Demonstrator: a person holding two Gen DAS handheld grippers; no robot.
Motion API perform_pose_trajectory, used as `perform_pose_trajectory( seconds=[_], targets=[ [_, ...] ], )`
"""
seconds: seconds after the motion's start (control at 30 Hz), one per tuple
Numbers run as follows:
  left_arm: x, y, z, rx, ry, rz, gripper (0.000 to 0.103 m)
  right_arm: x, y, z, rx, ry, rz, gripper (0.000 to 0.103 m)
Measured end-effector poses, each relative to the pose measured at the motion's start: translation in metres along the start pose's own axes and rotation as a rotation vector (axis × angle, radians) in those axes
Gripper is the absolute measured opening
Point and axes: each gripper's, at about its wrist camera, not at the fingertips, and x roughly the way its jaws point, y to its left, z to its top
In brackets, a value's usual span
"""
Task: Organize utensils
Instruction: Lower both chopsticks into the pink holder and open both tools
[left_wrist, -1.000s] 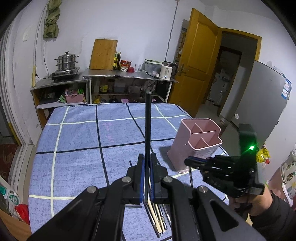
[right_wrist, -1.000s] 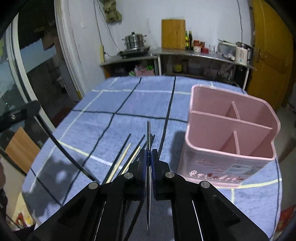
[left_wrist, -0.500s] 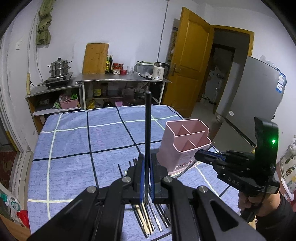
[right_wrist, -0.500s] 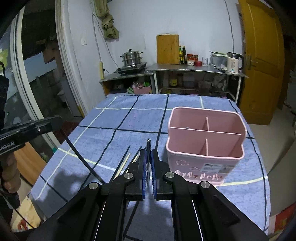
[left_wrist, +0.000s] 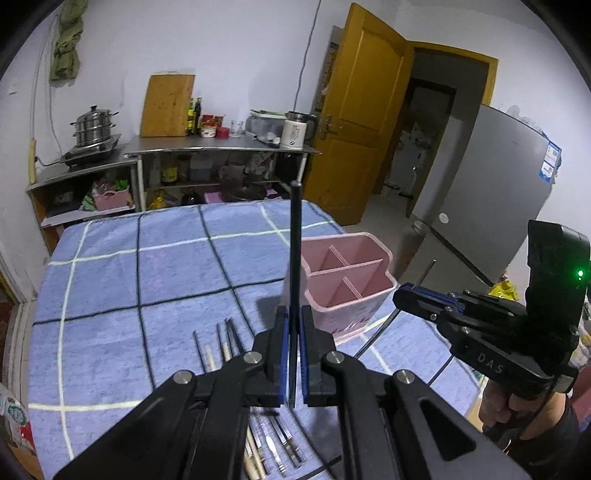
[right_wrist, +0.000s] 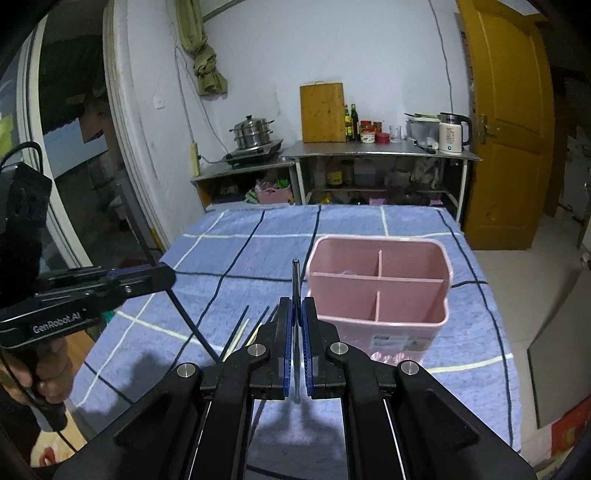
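A pink divided holder (left_wrist: 347, 280) (right_wrist: 376, 291) stands on the blue checked cloth, its compartments empty as far as they show. My left gripper (left_wrist: 294, 314) (right_wrist: 166, 275) is shut on a black chopstick (left_wrist: 294, 240) that rises steeply from its jaws, left of the holder. Just left of the holder's near wall, my right gripper (right_wrist: 295, 302) (left_wrist: 402, 295) is shut on a thin dark chopstick (right_wrist: 295, 277), held above the cloth. Several loose chopsticks (left_wrist: 221, 347) (right_wrist: 243, 328), dark and pale, lie on the cloth below and between the two grippers.
The cloth-covered table (right_wrist: 258, 240) ends close to the right of the holder. Steel shelves with a pot (left_wrist: 94, 125) and a kettle (right_wrist: 452, 133) stand behind the table. Further right are a yellow door (left_wrist: 354, 110) and a grey fridge (left_wrist: 491, 192).
Both grippers have risen and drawn back from the holder, each still shut on its chopstick. More of the loose chopsticks now show below them.
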Motion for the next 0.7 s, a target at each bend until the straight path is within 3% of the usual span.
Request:
perform_pose_trajectory(
  seconds=[0.43, 0.7],
  targets=[
    [0.015, -0.033, 0.073, 0.006, -0.096, -0.071, 0.006, -0.030, -0.034, 0.055, 0.061, -0.140, -0.041, 0.005],
    [0.044, -0.030, 0.085, -0.011, -0.103, -0.059, 0.006, -0.009, -0.053, 0.071, 0.106, -0.160, -0.050, 0.005]
  ],
)
